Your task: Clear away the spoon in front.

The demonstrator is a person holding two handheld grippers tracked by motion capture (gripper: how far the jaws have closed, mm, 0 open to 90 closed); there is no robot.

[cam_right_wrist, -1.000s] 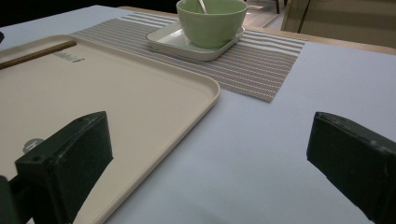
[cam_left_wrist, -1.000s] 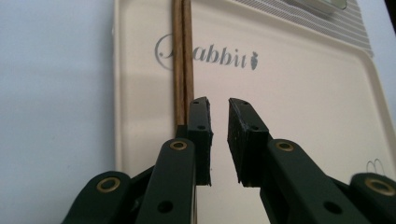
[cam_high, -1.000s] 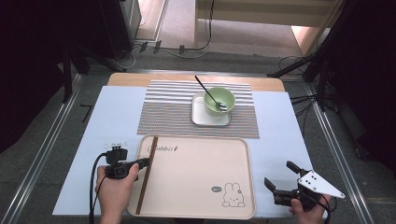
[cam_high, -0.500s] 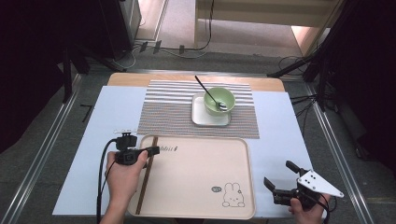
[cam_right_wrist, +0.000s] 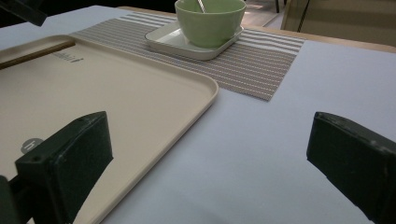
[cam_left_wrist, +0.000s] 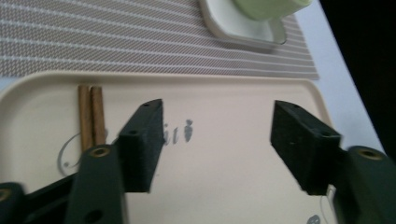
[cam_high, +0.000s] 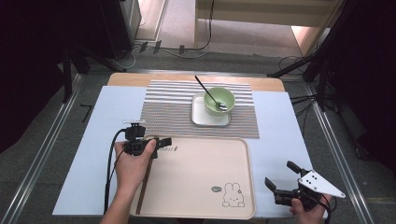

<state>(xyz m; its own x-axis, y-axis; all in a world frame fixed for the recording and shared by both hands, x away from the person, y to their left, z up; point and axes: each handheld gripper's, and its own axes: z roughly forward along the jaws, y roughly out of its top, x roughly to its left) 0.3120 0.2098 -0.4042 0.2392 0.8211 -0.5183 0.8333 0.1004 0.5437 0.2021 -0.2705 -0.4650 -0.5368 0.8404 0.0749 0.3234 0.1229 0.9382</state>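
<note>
Bare tray (cam_high: 201,177) centre, chopsticks (cam_left_wrist: 91,119) along left rim, bowl (cam_high: 219,100) beyond

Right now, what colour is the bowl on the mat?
Pale green; the bowl shows best in the right gripper view.

A recording lab: black stands (cam_high: 327,70) and trailing floor cables (cam_high: 187,46) ring the white-covered wooden table (cam_high: 285,126) with metal rails (cam_high: 42,154) beside it.

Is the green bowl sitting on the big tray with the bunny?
No, the green bowl sits on a small square plate on the striped mat, beyond the tray.
</note>
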